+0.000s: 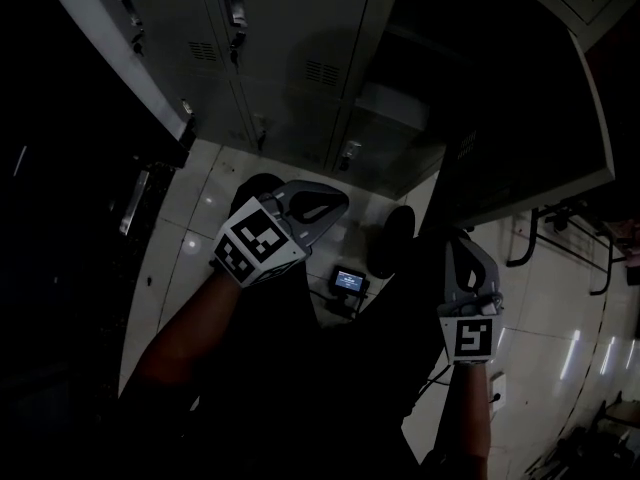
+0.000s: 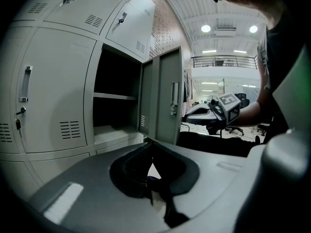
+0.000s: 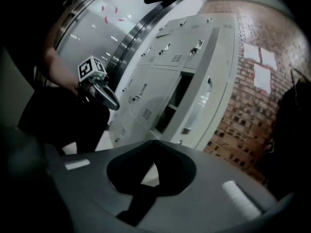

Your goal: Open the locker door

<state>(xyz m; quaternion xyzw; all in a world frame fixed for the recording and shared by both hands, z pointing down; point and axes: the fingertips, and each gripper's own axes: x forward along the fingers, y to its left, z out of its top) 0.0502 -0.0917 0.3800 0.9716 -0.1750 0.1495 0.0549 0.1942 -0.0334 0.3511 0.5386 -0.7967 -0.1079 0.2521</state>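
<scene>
locker door [image 2: 163, 101] stands open.

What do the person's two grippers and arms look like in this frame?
The left gripper and the right gripper both have grey moulded shells with a rounded cutout behind the jaws. Each carries a white cube printed with black square markers. No sleeves cover the forearms; the clothing is dark.

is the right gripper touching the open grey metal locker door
Apart. The right gripper view shows the right gripper shut on nothing, with the open grey metal locker door standing clear beyond its tips.
</scene>
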